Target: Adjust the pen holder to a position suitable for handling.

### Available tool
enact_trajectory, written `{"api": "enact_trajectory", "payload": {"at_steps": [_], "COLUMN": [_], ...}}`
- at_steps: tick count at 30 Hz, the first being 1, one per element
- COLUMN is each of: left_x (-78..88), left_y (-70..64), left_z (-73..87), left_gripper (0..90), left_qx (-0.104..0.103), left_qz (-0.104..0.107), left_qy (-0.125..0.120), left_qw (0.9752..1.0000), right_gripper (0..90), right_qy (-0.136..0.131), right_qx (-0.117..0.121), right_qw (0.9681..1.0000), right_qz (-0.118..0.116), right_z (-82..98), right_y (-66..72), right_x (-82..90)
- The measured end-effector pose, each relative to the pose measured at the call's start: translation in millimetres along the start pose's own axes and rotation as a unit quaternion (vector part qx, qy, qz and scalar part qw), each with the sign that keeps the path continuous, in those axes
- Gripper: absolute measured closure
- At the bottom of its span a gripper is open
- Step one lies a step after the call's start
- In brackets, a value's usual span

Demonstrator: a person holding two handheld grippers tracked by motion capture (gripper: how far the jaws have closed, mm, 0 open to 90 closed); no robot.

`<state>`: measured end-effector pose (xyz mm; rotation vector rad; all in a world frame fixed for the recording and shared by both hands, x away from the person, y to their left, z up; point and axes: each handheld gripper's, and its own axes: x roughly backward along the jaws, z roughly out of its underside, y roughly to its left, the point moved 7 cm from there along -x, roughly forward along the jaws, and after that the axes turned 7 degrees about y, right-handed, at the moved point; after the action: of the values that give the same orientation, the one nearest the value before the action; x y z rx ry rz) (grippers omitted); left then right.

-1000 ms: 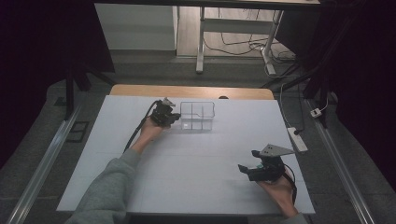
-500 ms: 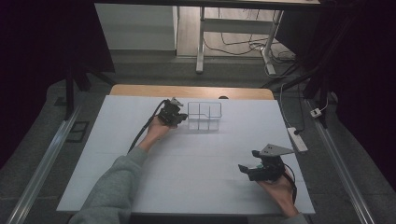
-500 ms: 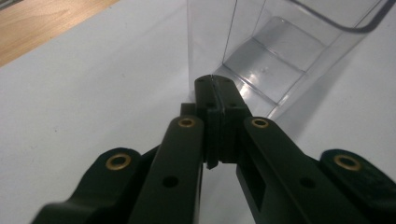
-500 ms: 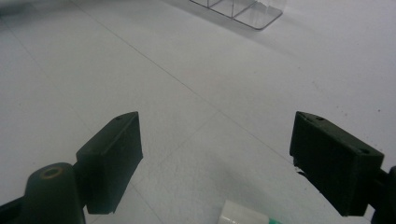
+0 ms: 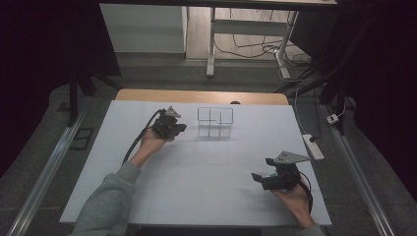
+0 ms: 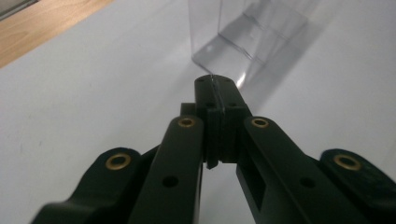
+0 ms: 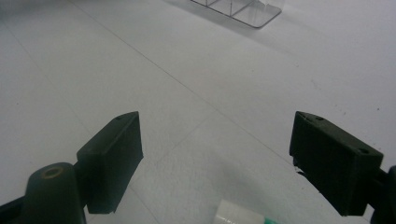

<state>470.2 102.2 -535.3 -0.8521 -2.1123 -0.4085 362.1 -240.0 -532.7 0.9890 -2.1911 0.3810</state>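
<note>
Left hand-held gripper (image 5: 180,129), jaws pressed together on nothing, is sitting just beside the clear box (image 5: 215,122), which is lying directly ahead. Right hand-held gripper (image 5: 257,177) is gaping wide, well apart from it; a white object, possibly tape, is showing beneath it.

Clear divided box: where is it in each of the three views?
High view: clear divided box at far centre of the white table, right of the left tool.
Left gripper view: top centre-right, just beyond the shut jaws.
Right gripper view: top edge, far off.
Shared landmark: the white table.
</note>
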Motion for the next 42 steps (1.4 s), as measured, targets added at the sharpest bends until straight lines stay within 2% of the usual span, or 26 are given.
{"api": "enact_trajectory", "payload": {"at_steps": [5, 9, 12, 16, 23, 29, 33, 36, 39, 42], "left_x": [20.7, 35.0, 45.4, 57.5, 82.8, 95.3, 97.3, 96.3, 94.8, 93.2], "left_y": [-11.3, -19.2, -24.7, -28.7, -36.6, -38.4, -41.6, -43.7, -46.2, -47.0], "left_z": [17.8, 34.8, 48.5, 65.3, 93.9, 114.0, 129.8, 139.8, 145.4, 147.9], "left_gripper": [86.2, 64.9, 51.8, 42.7, 38.4, 38.1, 36.6, 34.6, 34.3, 34.2], "left_qx": [-0.009, -0.018, -0.005, 0.009, 0.023, 0.038, 0.033, 0.031, 0.030, 0.025], "left_qz": [0.002, -0.005, 0.003, 0.004, -0.003, -0.005, -0.007, -0.003, 0.000, -0.007], "left_qy": [-0.003, -0.002, -0.012, -0.020, -0.032, -0.039, -0.023, -0.015, -0.012, -0.009], "left_qw": [1.0000, 0.9998, 0.9999, 0.9997, 0.9992, 0.9985, 0.9992, 0.9994, 0.9995, 0.9996], "right_gripper": [17.0, 17.0, 17.0, 17.1, 17.5, 17.7, 17.7, 17.8, 17.8, 17.8], "right_qy": [0.003, 0.004, 0.006, 0.010, 0.007, 0.005, 0.012, 0.005, 0.004, 0.005], "right_qx": [-0.002, -0.002, 0.000, 0.002, 0.000, -0.003, 0.001, 0.000, 0.001, 0.003], "right_qw": [1.0000, 1.0000, 1.0000, 0.9999, 1.0000, 1.0000, 0.9999, 1.0000, 1.0000, 1.0000], "right_qz": [-0.003, -0.003, -0.004, -0.005, -0.004, -0.003, -0.002, -0.003, -0.005, -0.004], "right_z": [0.4, 0.4, 1.6, 3.7, 3.5, 1.6, 2.9, 2.1, 1.7, 1.8], "right_y": [-1.5, -2.6, -1.7, -1.0, 0.4, -1.1, -1.0, -1.6, -1.0, -0.5], "right_x": [-0.3, 0.3, 0.2, 0.0, 2.2, 0.7, -0.4, 1.8, 1.8, 0.9]}}
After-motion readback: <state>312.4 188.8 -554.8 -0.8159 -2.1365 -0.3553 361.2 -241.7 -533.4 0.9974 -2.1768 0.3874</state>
